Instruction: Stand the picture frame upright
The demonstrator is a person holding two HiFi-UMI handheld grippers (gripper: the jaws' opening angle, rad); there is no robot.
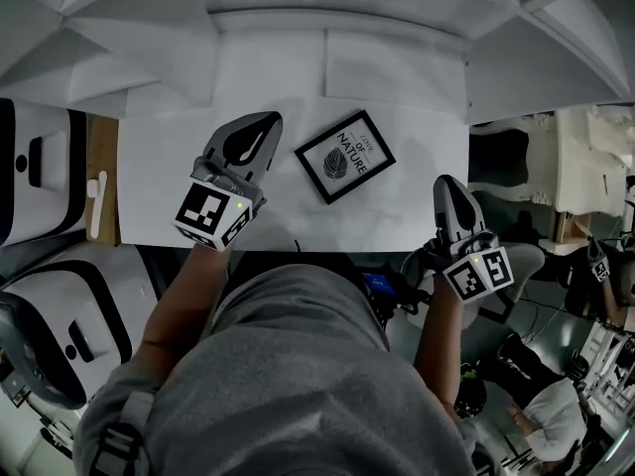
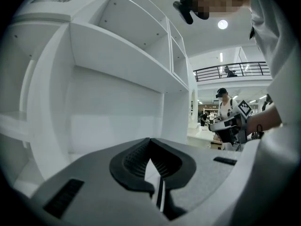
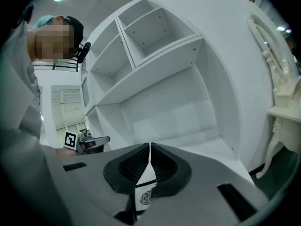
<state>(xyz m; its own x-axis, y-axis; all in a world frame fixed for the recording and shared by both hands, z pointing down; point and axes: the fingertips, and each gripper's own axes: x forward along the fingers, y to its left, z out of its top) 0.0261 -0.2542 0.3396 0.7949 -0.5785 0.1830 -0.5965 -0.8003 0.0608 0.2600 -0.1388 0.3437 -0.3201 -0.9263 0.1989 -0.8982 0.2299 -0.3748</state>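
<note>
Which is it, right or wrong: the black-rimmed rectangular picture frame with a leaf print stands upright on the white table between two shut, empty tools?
Wrong: the head view shows the black-rimmed rectangular picture frame lying flat, face up, on the white table, not upright. It is between the left tool and right tool, both shut and empty.

In capitals on the print inside the picture frame (image 1: 344,156): "NATURE". Beside it, a smaller script line, too small to read surely. Square code markers (image 1: 211,215), without letters, on left gripper (image 1: 260,125) and right gripper (image 1: 445,184).
</note>
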